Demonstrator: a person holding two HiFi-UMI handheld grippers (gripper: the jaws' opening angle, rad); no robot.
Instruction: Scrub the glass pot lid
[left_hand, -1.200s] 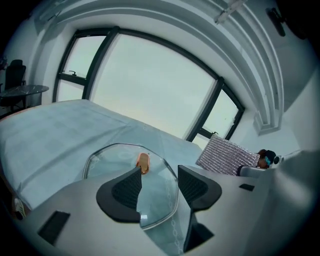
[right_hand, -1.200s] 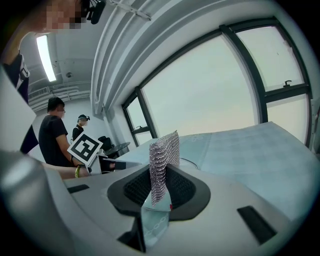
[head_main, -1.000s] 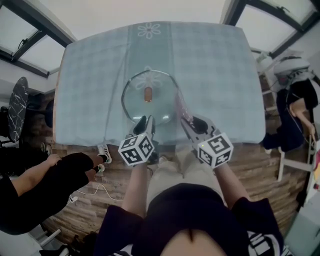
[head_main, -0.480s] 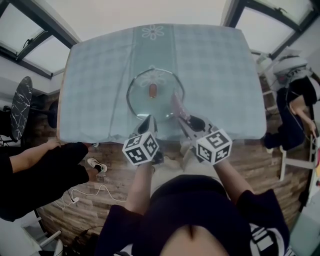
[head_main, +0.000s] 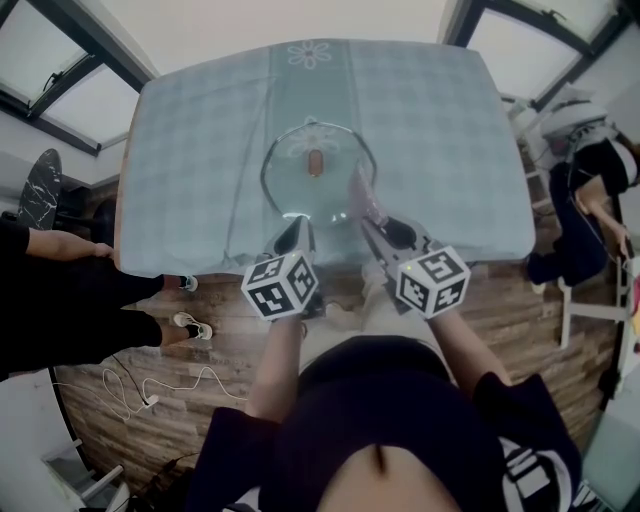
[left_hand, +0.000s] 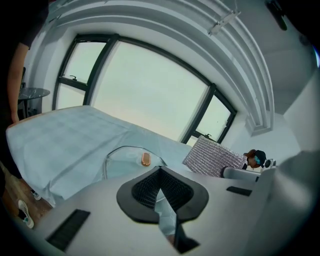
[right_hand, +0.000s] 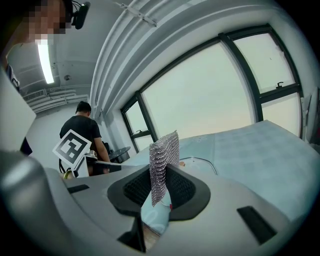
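Note:
The round glass pot lid (head_main: 318, 185) with a brown knob (head_main: 316, 160) lies on the pale blue checked tablecloth (head_main: 200, 150). At the lid's near rim, my left gripper (head_main: 297, 230) is shut, and its black pads (left_hand: 145, 187) meet on the glass edge in the left gripper view, where the lid (left_hand: 125, 160) stretches ahead. To its right, my right gripper (head_main: 372, 228) is shut on a silver mesh scrubbing cloth (head_main: 357, 195). That cloth (right_hand: 162, 157) stands upright between the pads, just off the lid's near right edge.
The table's near edge (head_main: 330, 262) runs just under both grippers, with wooden floor below. A person in black (head_main: 60, 300) sits at the left and another person (head_main: 590, 170) at the right. A white cable (head_main: 150, 385) lies on the floor.
The left gripper's jaws, apart around the lid's near rim a second ago, now stand together on it. Both grippers and the lid sit a little higher in the head view.

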